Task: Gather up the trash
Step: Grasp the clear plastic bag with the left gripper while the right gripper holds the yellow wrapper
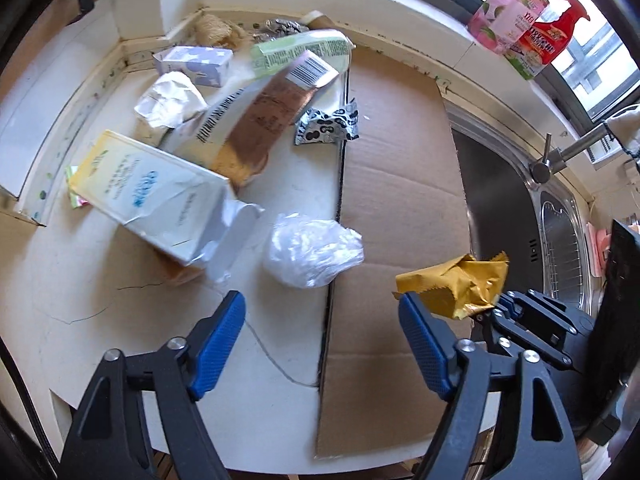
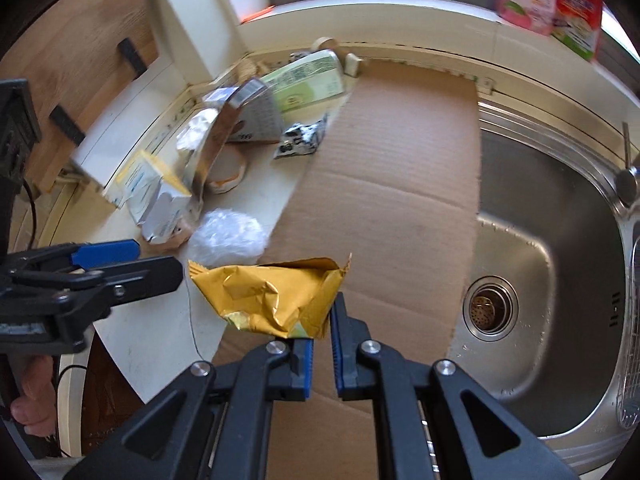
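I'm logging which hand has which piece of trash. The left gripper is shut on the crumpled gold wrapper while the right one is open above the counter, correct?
Not quite: the sides are swapped. The right gripper is shut on the gold wrapper, as the right wrist view shows. The left gripper is the open one, empty above the counter, near the clear plastic wad.

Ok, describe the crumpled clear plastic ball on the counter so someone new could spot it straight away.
Start at the flat cardboard sheet lying beside the steel sink. At the sheet's left edge, on the white counter, sits the crumpled plastic ball. It alone is see-through and unprinted; the cartons and wrappers nearby are all coloured or lettered.
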